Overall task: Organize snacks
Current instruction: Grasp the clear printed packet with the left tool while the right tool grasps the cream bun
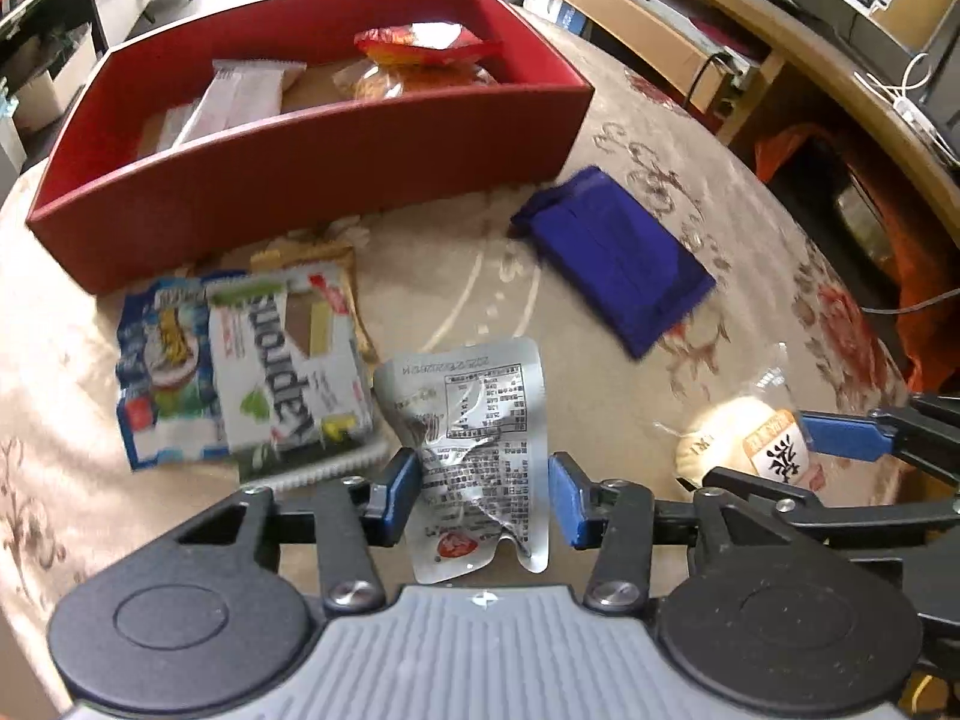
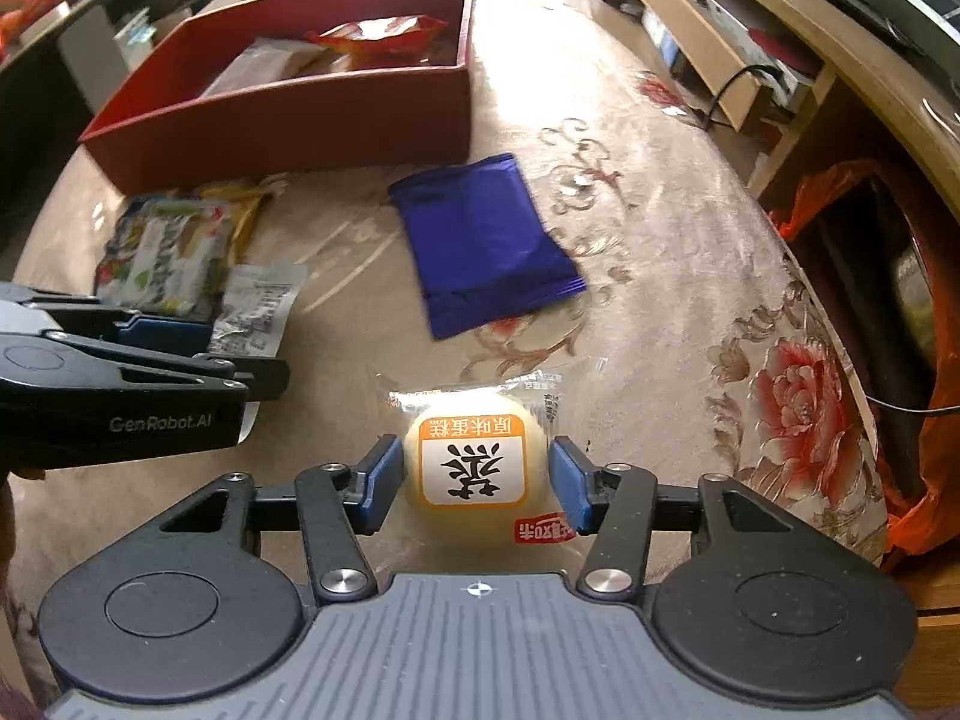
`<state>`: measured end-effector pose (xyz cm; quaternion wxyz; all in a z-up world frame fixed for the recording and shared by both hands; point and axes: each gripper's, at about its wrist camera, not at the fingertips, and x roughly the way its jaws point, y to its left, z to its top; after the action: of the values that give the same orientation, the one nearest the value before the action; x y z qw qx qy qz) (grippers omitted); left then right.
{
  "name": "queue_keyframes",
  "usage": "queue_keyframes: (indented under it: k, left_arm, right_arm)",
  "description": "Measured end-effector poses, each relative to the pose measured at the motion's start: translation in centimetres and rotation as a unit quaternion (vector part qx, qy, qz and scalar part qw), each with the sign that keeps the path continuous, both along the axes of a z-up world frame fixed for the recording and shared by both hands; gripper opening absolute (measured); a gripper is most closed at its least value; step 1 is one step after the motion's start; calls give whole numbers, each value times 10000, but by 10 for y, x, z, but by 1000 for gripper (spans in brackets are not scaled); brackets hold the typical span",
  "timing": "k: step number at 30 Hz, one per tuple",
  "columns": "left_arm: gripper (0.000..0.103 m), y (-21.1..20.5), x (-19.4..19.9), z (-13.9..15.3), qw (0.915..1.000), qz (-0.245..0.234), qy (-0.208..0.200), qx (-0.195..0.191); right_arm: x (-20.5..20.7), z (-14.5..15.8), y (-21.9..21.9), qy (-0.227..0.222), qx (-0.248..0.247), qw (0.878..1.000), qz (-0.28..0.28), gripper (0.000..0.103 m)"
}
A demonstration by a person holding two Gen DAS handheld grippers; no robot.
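On the floral tablecloth, snacks lie short of a red box at its far edge.
Nearer: blue packet; left gripper clamped on silver pouch; right gripper clasps wrapped cake.

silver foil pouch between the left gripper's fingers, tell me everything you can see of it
The silver foil pouch is a crinkled, shiny sachet, printed side up with a black text table and a small red logo near its lower end. It lies lengthwise between the left gripper pads, which have closed on its sides, over the floral tablecloth, just right of the white-green snack packet.
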<state>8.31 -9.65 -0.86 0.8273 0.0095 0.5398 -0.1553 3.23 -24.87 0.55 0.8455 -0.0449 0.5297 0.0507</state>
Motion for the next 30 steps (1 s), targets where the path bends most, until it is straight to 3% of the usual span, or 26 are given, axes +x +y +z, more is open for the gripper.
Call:
queue_keyframes:
  k: [4, 7, 9, 10, 13, 17, 23, 30]
  left_arm:
    - [52, 0, 0, -3, 9999, 86, 63, 93]
    - [65, 0, 2, -8, 9997, 195, 145, 47]
    - [83, -3, 3, -10, 9997, 193, 115, 82]
    - [85, -6, 4, -12, 9996, 212, 79, 186]
    - [82, -11, 2, -15, 9991, 259, -73, 332]
    - [53, -11, -4, -13, 9979, 160, -259, 576]
    - [47, -3, -10, -5, 9987, 146, -278, 406]
    - [43, 8, -15, 5, 9993, 233, -260, 141]
  right_arm:
    - [-6, 0, 4, 0, -35, 10000, 70, 61]
    - [-4, 0, 2, 39, 28, 10000, 10, 63]
    - [-3, -2, 2, 50, 19, 10000, -4, 66]
    - [-2, -3, 1, 61, 7, 10000, -5, 69]
    - [-1, -5, -1, 98, 62, 9999, -22, 71]
    - [-3, -2, 0, 47, 64, 10000, 22, 65]
    - [-12, 2, 8, -69, -105, 9999, 56, 59]
    - [-22, 8, 7, -165, 51, 9998, -94, 58]
